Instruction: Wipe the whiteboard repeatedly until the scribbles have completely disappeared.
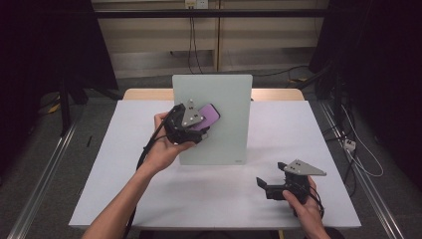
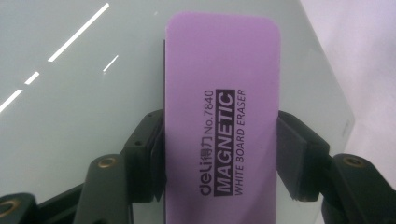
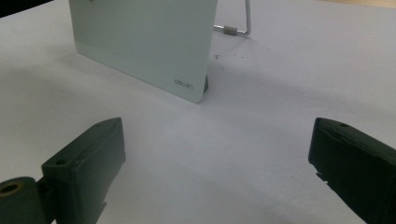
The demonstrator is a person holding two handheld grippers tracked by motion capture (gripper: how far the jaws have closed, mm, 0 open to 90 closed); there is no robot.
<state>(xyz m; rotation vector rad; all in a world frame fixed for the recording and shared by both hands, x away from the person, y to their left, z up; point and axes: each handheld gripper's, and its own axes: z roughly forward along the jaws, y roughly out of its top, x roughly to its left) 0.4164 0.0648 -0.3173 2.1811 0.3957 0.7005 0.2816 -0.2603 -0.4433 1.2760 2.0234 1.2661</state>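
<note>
Each black hand-held gripper (image 1: pixel 191 130) (image 1: pixel 271 185) carries a grey three-cornered plate, brass-ringed screw holes and a trailing black cable; forearms bare.

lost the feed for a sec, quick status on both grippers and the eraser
Left gripper shut on purple eraser, eraser against the standing whiteboard. Right gripper open, low over the table, holding nothing. Nothing in the way.

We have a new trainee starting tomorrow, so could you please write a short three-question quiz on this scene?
1. True or false: the left gripper holds the purple eraser against the whiteboard.
2. The right gripper is: A) shut on a pen, B) open above the table, C) gripping the whiteboard.
3. Fill in: the biggest word printed on the eraser is ____.

Key: 1 true; 2 B; 3 MAGNETIC.
</note>
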